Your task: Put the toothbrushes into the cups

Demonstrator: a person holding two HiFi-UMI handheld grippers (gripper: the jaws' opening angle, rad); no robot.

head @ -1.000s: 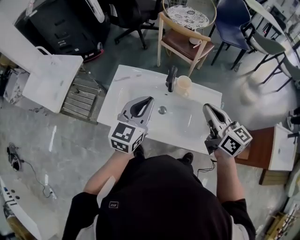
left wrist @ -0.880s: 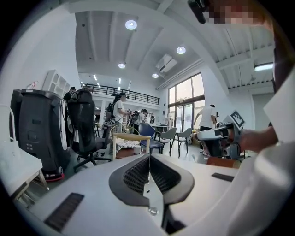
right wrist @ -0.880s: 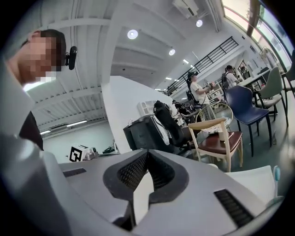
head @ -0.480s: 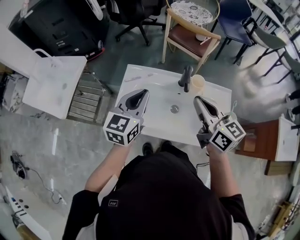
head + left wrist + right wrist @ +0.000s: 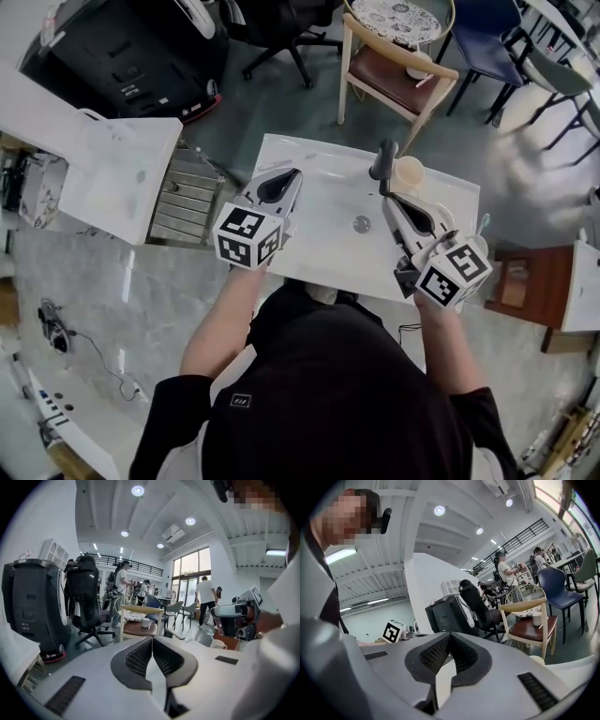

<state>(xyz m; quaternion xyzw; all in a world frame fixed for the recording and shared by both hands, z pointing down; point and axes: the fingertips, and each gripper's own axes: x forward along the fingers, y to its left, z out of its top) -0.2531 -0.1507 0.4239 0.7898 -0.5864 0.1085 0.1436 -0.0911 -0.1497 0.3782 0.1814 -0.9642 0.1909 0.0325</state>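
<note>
A white sink [image 5: 323,248] stands in front of me, with a black faucet [image 5: 382,159] at its back rim and a cream cup [image 5: 409,172] right of it. My left gripper [image 5: 289,178] hovers over the sink's left part, shut and empty. My right gripper [image 5: 391,200] is also shut with nothing in it and sits just in front of the faucet and cup. A thin toothbrush [image 5: 482,225] pokes up beside the right gripper's marker cube; its base is hidden. The left gripper view shows the shut jaws [image 5: 152,639] and the cup [image 5: 218,644]. The right gripper view shows the shut jaws [image 5: 450,634] and the cup's rim [image 5: 536,659].
A wooden chair [image 5: 398,66] with a mug on its seat stands behind the sink. A white cabinet [image 5: 122,173] is to the left and a brown stand [image 5: 525,286] to the right. Office chairs and a black machine [image 5: 122,47] fill the back.
Both grippers have slid left over the sink. The right one has come from the right rim to in front of the faucet. Both jaws stayed shut.
</note>
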